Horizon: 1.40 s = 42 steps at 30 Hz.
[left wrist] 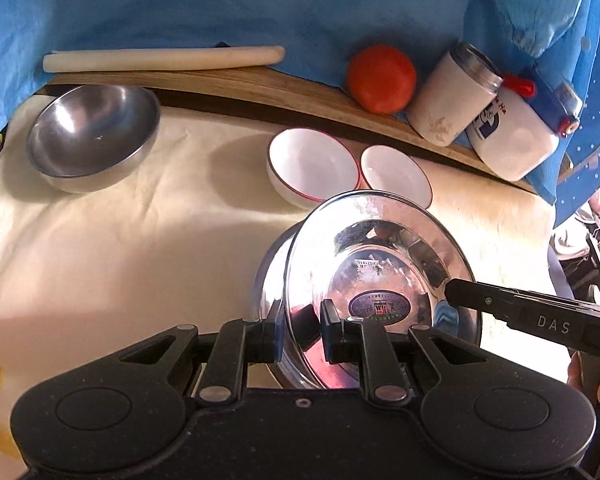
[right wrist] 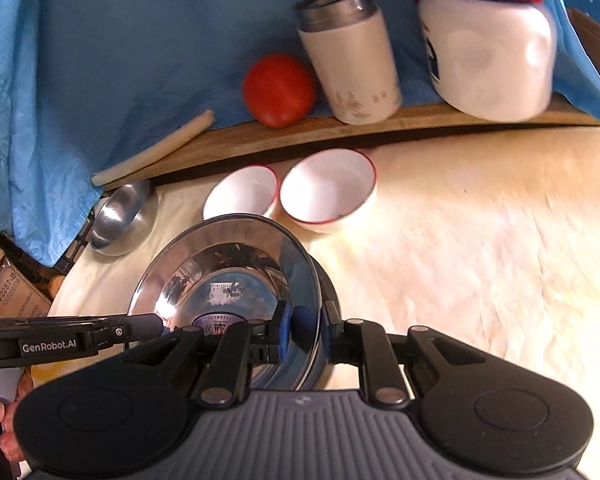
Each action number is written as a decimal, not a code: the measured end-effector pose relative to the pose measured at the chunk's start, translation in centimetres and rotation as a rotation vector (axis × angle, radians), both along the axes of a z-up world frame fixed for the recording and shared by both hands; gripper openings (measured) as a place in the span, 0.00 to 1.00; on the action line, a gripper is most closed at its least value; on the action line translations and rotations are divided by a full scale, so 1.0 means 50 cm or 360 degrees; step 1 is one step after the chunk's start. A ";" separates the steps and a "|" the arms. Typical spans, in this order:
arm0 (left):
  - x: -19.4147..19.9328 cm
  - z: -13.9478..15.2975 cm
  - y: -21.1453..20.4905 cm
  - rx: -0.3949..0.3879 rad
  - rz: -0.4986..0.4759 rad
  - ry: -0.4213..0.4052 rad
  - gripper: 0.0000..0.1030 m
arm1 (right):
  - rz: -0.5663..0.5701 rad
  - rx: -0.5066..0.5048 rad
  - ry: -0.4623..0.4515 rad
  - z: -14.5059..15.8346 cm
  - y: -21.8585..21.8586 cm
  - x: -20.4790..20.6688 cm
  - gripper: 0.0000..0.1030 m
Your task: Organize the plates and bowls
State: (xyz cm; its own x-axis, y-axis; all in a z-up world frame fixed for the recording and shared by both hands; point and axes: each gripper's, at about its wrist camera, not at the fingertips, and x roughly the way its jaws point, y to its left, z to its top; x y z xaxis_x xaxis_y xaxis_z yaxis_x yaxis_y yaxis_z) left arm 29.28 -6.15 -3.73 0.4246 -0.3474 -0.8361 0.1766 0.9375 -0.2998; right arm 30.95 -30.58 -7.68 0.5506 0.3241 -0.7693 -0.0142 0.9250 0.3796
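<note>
Now: steel plate (left wrist: 380, 280) held by both grippers, low over the cream cloth (left wrist: 120, 260)
Left gripper (left wrist: 300, 332) and right gripper (right wrist: 306, 334) each pinch opposite rim edges; likely mid-carry, next needs steady joint travel toward the steel bowl (left wrist: 92, 140) or two white bowls (left wrist: 312, 164)

my right gripper (left wrist: 540, 316) reads "das" on its side in white letters. my left gripper (right wrist: 60, 340) carries "genrobot.ai" in white. a cardboard box (right wrist: 8, 296) at the left edge shows "v2287-b", with a line of digits under it too small to read. the steel plate (left wrist: 380, 280) bears an oval sticker (left wrist: 381, 308) and a barcode label (left wrist: 370, 264), both illegible. the white jug (left wrist: 512, 128) has blue lettering i cannot make out.
</note>
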 end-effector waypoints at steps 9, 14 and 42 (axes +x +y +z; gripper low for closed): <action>0.007 -0.008 -0.020 0.0155 -0.0018 0.0026 0.20 | 0.0044 0.0001 0.0061 -0.017 0.011 0.010 0.18; 0.013 -0.009 -0.026 0.0208 -0.0024 0.0042 0.21 | 0.0074 -0.0006 0.0087 -0.022 0.016 0.018 0.18; 0.025 -0.017 -0.062 0.0403 -0.0152 0.0082 0.27 | 0.0146 -0.0111 0.0155 -0.021 0.038 0.039 0.19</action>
